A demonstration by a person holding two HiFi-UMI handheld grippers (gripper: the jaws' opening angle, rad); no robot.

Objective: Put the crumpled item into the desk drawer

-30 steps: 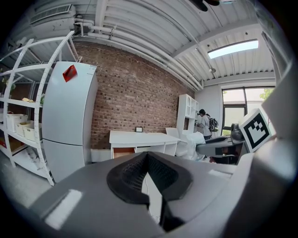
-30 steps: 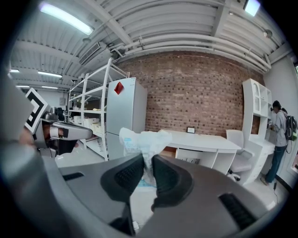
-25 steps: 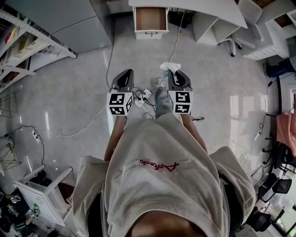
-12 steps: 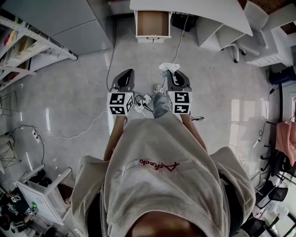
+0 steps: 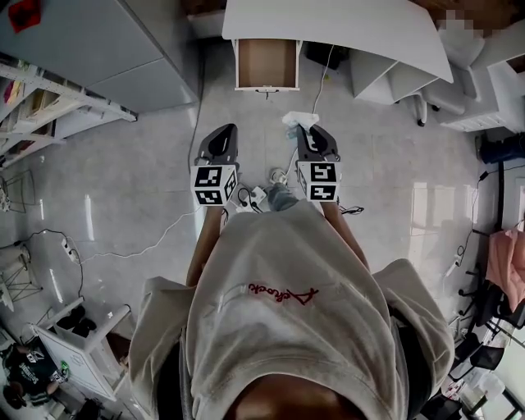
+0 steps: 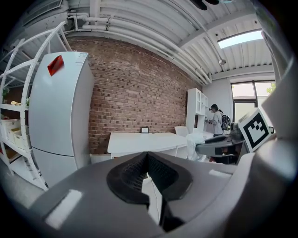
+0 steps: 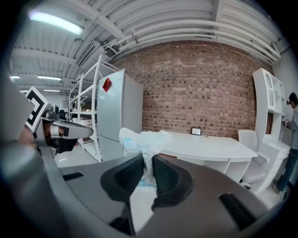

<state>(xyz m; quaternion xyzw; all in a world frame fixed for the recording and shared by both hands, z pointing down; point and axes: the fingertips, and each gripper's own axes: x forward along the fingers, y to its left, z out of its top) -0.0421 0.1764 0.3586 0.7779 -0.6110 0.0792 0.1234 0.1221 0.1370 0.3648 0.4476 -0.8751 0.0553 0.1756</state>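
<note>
The open desk drawer [image 5: 267, 64] with its brown inside sits under the white desk [image 5: 344, 25] at the top of the head view. My right gripper [image 5: 308, 131] is held out over the floor, short of the drawer, shut on the crumpled white item [image 5: 299, 120]. In the right gripper view the crumpled item [image 7: 139, 138] sticks up from between the pads, with the right gripper [image 7: 148, 169] clamped on its lower part. My left gripper [image 5: 220, 139] hangs level beside it, jaws together and nothing in them. In its own view the left gripper [image 6: 147, 160] faces the desk [image 6: 144, 142].
A grey fridge [image 5: 123, 41] and white shelving [image 5: 49, 90] stand to the left. Cables and a power strip [image 5: 256, 194] lie on the floor by the person's feet. An office chair [image 5: 426, 82] stands right of the desk. A person [image 6: 216, 120] stands far off.
The drawer and desk have drawn lower in the head view, closer to the grippers. Both grippers hold the same pose, and the right one has kept the crumpled item.
</note>
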